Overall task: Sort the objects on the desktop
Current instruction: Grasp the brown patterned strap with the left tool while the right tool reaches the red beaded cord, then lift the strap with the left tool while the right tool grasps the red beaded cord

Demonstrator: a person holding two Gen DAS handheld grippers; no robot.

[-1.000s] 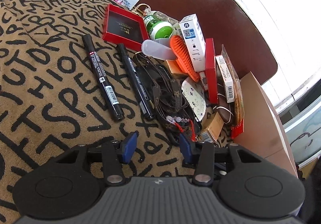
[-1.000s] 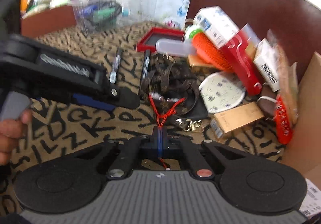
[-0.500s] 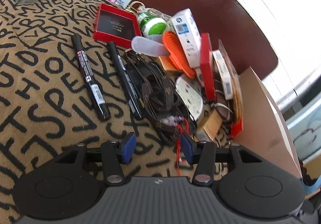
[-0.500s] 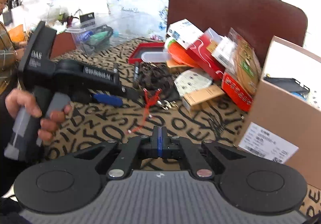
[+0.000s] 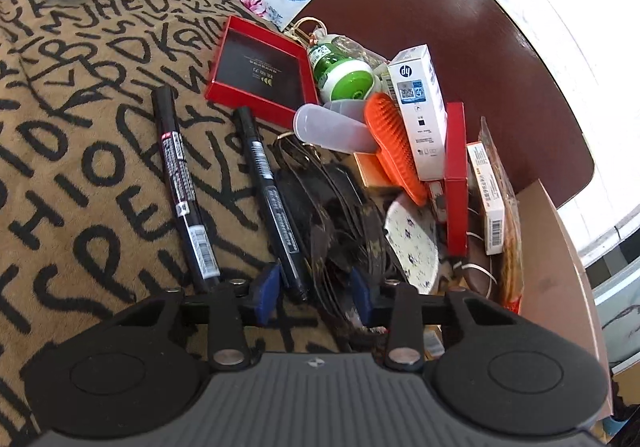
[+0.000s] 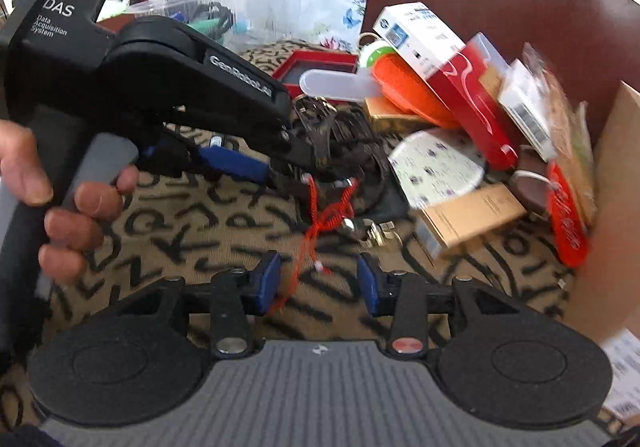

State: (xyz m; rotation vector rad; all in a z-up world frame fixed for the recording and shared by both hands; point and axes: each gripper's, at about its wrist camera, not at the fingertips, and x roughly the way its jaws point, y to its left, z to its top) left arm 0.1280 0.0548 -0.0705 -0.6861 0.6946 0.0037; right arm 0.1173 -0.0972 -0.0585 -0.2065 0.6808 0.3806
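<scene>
A pile of desktop objects lies on a letter-patterned cloth (image 5: 80,167). Two black markers (image 5: 180,183) (image 5: 272,207) lie side by side. My left gripper (image 5: 316,293) is open, low over the tip of the right marker and a dark coiled strap (image 5: 340,231). In the right wrist view the left gripper (image 6: 256,163) reaches onto that strap (image 6: 352,151). My right gripper (image 6: 318,283) is open; a red cord (image 6: 320,219) tied to the strap lies loose between its fingers.
The pile holds a red tray (image 5: 260,71), green bottle (image 5: 340,71), clear tube (image 5: 332,127), orange brush (image 5: 396,151), white box (image 5: 420,107), round patterned disc (image 6: 436,167) and tan box (image 6: 468,215). A cardboard box (image 6: 608,207) stands right. A brown chair back (image 5: 460,31) is behind.
My right gripper was shut on the red cord and pulled back; now it is open, closer in, and the cord lies loose. My left gripper moved forward over the marker tip and strap.
</scene>
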